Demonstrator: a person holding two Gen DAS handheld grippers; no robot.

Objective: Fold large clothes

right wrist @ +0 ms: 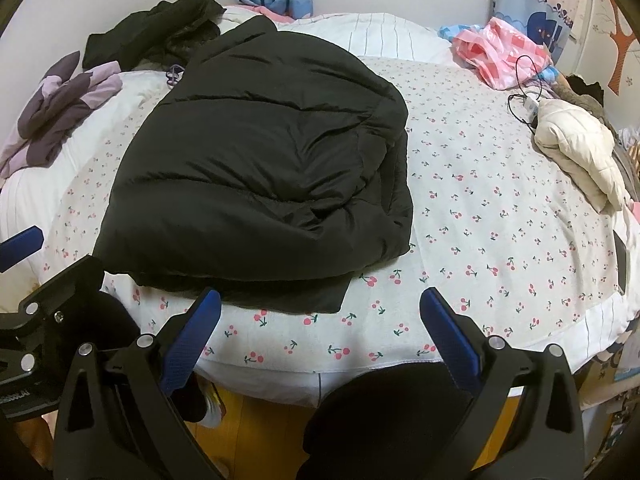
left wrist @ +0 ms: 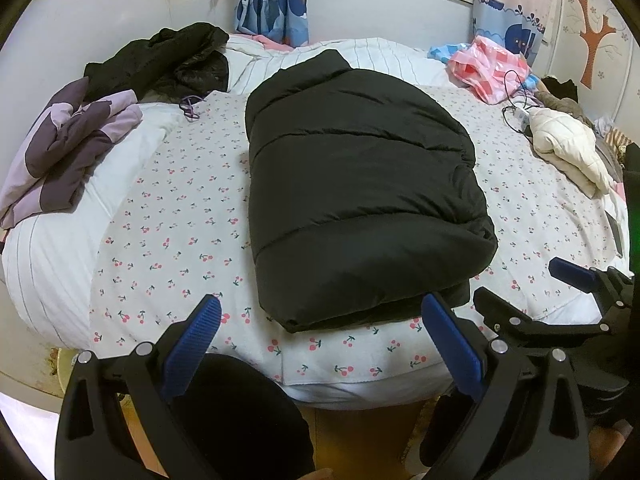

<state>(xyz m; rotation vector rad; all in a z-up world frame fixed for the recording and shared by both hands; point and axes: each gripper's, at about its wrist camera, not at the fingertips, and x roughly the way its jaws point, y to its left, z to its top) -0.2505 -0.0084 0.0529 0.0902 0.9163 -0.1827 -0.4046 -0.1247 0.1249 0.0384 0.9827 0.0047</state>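
A black puffer jacket [left wrist: 356, 184] lies folded into a long block on the cherry-print sheet [left wrist: 168, 240] in the middle of the bed. It also shows in the right wrist view [right wrist: 260, 168]. My left gripper [left wrist: 320, 320] is open and empty, held back at the bed's near edge just short of the jacket's near end. My right gripper [right wrist: 320, 312] is open and empty, at the near edge to the right of the jacket. The right gripper also shows in the left wrist view [left wrist: 580, 284].
A purple and lilac garment [left wrist: 68, 152] lies at the left. A black coat [left wrist: 160, 60] is heaped at the far left. A cream puffer jacket [left wrist: 568, 144], a charger cable [left wrist: 516, 100] and a pink bag [left wrist: 492, 64] lie at the right. A wall and window stand behind.
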